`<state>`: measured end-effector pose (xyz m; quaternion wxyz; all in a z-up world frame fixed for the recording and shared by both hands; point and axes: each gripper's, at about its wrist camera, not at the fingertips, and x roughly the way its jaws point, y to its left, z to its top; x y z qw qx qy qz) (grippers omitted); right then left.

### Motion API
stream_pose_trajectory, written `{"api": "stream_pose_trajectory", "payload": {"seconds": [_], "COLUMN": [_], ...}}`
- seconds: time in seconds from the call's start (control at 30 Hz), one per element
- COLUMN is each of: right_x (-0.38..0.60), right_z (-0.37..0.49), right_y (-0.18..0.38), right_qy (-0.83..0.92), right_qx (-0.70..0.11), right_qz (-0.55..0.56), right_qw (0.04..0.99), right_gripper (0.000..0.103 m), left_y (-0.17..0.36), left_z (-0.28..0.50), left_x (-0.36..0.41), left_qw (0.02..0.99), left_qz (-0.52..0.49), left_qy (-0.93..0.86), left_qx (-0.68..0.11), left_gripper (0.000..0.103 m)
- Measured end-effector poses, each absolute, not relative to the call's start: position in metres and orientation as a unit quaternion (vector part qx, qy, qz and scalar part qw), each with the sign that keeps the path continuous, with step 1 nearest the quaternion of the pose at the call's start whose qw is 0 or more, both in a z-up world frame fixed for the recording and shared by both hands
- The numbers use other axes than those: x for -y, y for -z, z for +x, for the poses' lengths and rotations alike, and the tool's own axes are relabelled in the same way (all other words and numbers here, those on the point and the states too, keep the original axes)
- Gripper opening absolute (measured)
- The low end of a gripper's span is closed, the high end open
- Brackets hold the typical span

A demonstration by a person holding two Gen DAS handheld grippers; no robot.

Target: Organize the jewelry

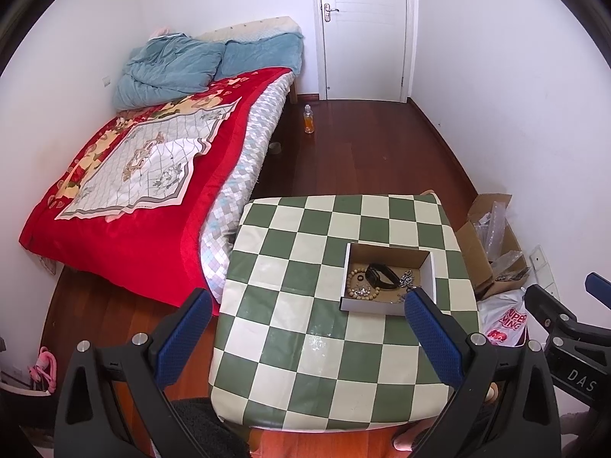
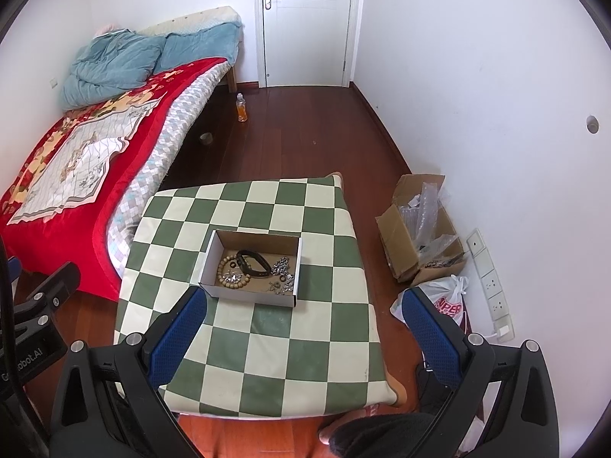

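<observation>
On my checkered worktop (image 2: 267, 347) sits a small white box (image 2: 250, 294) with low walls. All the jewelry I can see is inside it. A ring of light wooden beads (image 2: 225, 267) lies at the left side of the box. A black band (image 2: 252, 262) lies in the middle, stretched from left to right. A pile of little shiny silver bits (image 2: 282, 267) lies at the right side, with a few more near the front wall.

I hold both tools up above the near edge of the worktop. My left tool (image 1: 305, 336) is wide open and holds nothing. My right tool (image 2: 305, 332) is wide open too, and it is empty.

The box lies ahead of both tools and below them. From my right tool, it is a bit to the left of the middle. From my left tool, it is off to the right, by the right finger (image 1: 431, 339). I think my right tool has the straighter way down. The black band lies sideways, so I would close on it from front and back.
</observation>
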<state>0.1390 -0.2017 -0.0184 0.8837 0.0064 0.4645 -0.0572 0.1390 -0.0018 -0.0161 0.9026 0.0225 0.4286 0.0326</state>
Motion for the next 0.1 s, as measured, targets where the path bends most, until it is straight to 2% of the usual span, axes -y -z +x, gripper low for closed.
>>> {"api": "stream_pose_trajectory", "payload": {"seconds": [0.1], "right_x": [0.2028], "right_z": [0.1389], "right_y": [0.0183], "right_qy": [0.056], "right_qx": [-0.465], "right_qz": [0.006], "right_qw": [0.884], "right_gripper": [0.103], "left_y": [0.0149], "left_z": [0.1367], "left_x": [0.0015], "left_qw": [0.904], "left_qz": [0.019], "left_qy": [-0.031], "left_qx": [-0.426], "left_gripper": [0.103]}}
